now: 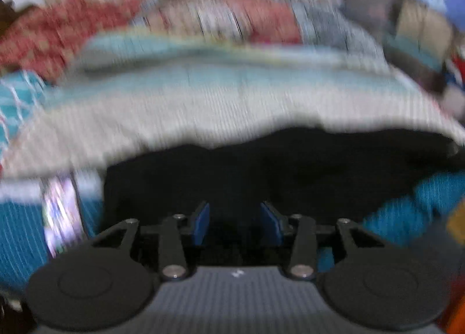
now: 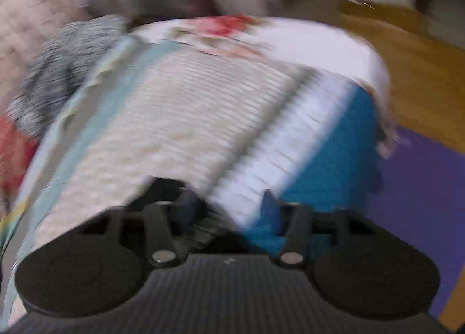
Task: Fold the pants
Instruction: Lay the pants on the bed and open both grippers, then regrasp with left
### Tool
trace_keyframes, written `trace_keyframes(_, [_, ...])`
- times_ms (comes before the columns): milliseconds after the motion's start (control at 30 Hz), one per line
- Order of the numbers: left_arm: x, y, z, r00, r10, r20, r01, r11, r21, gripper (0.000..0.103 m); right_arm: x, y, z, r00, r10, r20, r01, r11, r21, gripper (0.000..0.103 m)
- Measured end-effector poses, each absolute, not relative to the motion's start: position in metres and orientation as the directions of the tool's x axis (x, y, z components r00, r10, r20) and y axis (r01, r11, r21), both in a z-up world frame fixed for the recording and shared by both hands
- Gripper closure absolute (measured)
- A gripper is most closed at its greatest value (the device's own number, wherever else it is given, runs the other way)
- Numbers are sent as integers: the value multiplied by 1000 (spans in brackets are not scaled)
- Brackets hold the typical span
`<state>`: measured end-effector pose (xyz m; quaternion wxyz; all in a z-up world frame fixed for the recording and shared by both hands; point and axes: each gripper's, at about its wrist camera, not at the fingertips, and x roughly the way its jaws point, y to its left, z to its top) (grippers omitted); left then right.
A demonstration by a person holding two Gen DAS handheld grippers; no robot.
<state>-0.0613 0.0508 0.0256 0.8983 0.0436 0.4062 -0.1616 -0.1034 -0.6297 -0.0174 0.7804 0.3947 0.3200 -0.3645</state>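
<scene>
The black pants (image 1: 290, 177) lie bunched on the striped bedspread (image 1: 203, 113), from the left gripper (image 1: 234, 225) at twelve o'clock; a fold looks just laid, and the next move calls for fresh grips on an edge; its blue pads (image 1: 203, 222) stand parted, holding nothing; the right gripper (image 2: 229, 212) likewise gapes empty over the bedspread.

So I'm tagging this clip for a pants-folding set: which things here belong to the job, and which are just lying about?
Part of the job:
- black pants
- left gripper, jaws apart, pads pressing on nothing
- right gripper, jaws apart, nothing between them
- striped bedcover they lie on

Just lying about:
- red patterned cloth
- grey knit garment
- purple mat
</scene>
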Motion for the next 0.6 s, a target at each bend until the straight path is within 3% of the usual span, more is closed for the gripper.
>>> trace_keyframes(67, [-74, 54, 21, 587, -246, -771, 336, 941, -45, 64, -116, -626, -10, 535, -364, -762, 832, 380, 403, 47])
trace_keyframes(133, [-85, 72, 36, 605, -290, -741, 344, 935, -86, 64, -118, -618, 7, 549, -424, -720, 828, 397, 397, 47])
trace_keyframes(233, [-90, 115, 76, 699, -332, -633, 281, 942, -183, 44, -109, -594, 39, 661, -426, -618, 732, 548, 405, 47])
trace_keyframes(333, [-63, 151, 97, 770, -276, -574, 166, 957, -237, 33, -75, -558, 59, 779, -228, -584, 534, 731, 426, 46])
trace_keyframes(433, [-20, 163, 77, 746, -214, -631, 78, 969, -236, 27, -14, -490, 63, 801, 73, -594, 251, 860, 445, 43])
trace_keyframes(600, [16, 162, 23, 624, -274, -732, 9, 939, -344, 13, 73, -345, 32, 623, 456, -636, -142, 865, 481, 34])
